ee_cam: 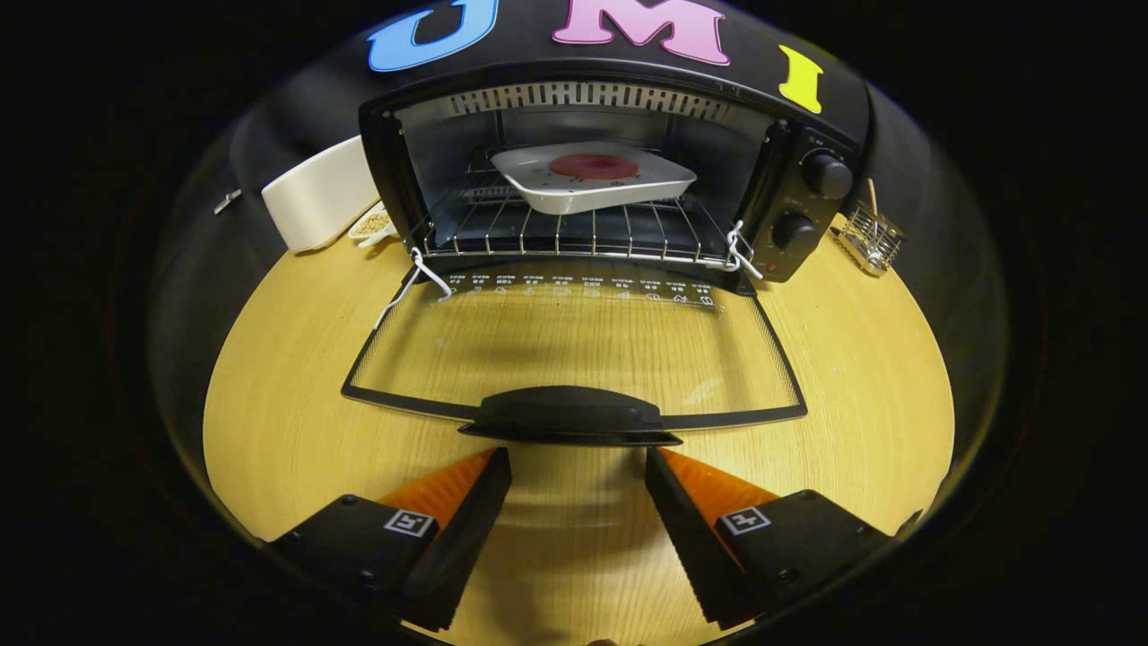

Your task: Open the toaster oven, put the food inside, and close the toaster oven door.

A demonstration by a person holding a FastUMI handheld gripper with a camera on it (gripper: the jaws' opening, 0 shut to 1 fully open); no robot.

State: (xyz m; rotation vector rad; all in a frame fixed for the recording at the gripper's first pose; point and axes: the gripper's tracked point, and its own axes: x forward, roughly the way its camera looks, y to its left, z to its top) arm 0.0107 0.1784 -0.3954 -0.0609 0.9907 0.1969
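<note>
The black toaster oven [812, 135] stands at the back of the wooden table with its glass door [574, 345] folded down flat towards me. Inside, on the wire rack [574, 235], rests a white square plate [592, 178] carrying a round red piece of food [594, 165]. The door's black handle [569, 414] lies just ahead of my fingertips. My gripper [578, 467] is open, its orange-and-black fingers [448, 502] spread wide on either side of the handle's near edge, with nothing between them.
A white oblong container [318, 193] and a small dish of grains [372, 224] sit left of the oven. A small wire basket [868, 235] stands to its right. Two knobs [825, 175] are on the oven's right panel. Bare wooden table [269, 404] surrounds the door.
</note>
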